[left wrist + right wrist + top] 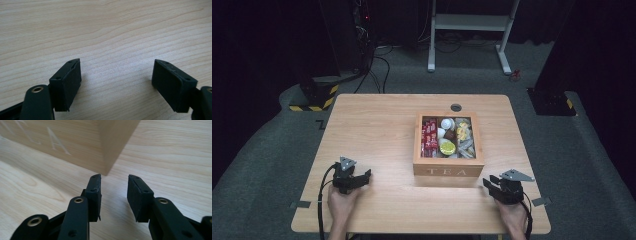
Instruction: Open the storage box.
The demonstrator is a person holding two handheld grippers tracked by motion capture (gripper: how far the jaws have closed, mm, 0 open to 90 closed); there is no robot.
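Jaws of the right gripper (113,192) are held narrowly apart, empty, aimed at the lidded wooden tea box's (75,142) corner; the left gripper (116,80) is spread wide, idle.

Light wooden table (377,125) with wooden tea box (448,170).

Matt pale wood-grain table (377,125), smooth wooden tea box (448,170), matt black plastic tongs (113,195).

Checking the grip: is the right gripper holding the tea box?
No. The right gripper has bare table between its fingers, just short of the tea box corner.
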